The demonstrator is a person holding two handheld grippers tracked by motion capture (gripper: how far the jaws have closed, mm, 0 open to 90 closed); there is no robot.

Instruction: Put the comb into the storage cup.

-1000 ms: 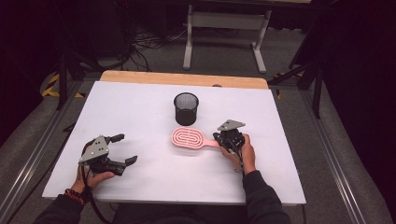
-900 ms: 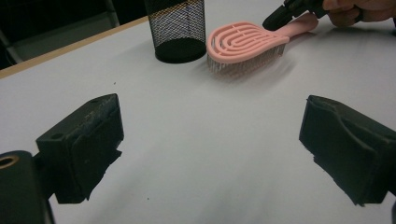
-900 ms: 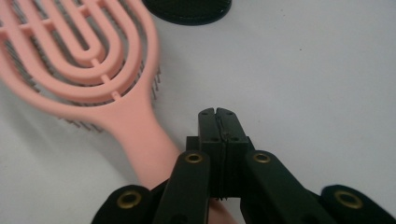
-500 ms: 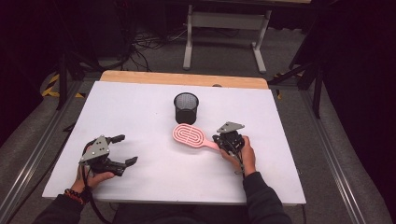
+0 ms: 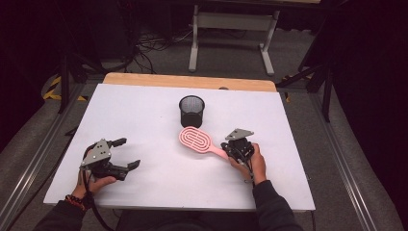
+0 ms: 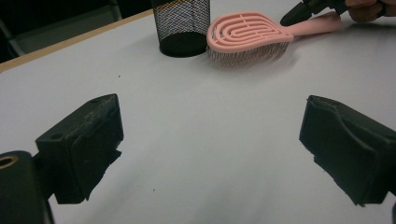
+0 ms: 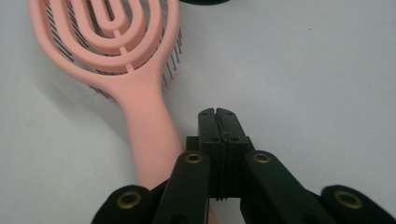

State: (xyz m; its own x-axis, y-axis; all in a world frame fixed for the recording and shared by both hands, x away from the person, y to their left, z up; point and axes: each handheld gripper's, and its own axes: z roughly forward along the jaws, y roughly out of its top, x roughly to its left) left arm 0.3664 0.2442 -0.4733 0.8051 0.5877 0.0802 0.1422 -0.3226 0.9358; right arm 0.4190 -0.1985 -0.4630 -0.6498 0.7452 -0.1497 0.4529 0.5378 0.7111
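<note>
A pink hairbrush [image 5: 196,140] lies bristles down in the middle of the white table, its handle [image 7: 152,135] pointing at my right hand. My right gripper [image 5: 226,146] is shut with nothing between its jaws; in the right gripper view the closed tips [image 7: 217,115] sit just right of the handle, which runs under the gripper's left side. A black mesh cup [image 5: 191,109] stands upright just beyond the brush head. My left gripper [image 5: 127,153] rests near the front left of the table, open wide and holding nothing. Its view shows the brush [image 6: 247,35] and cup [image 6: 182,25] farther off.
The white table top [image 5: 144,110] has a wooden strip [image 5: 187,82] along its far edge. Beyond it stand a metal stand [image 5: 231,29] and cables on the floor. The other hand's gripper tip [image 6: 299,13] shows over the brush handle.
The brush has turned a little, its head swinging nearer the cup. My right gripper has shifted slightly by the handle. The left gripper has stayed put.
</note>
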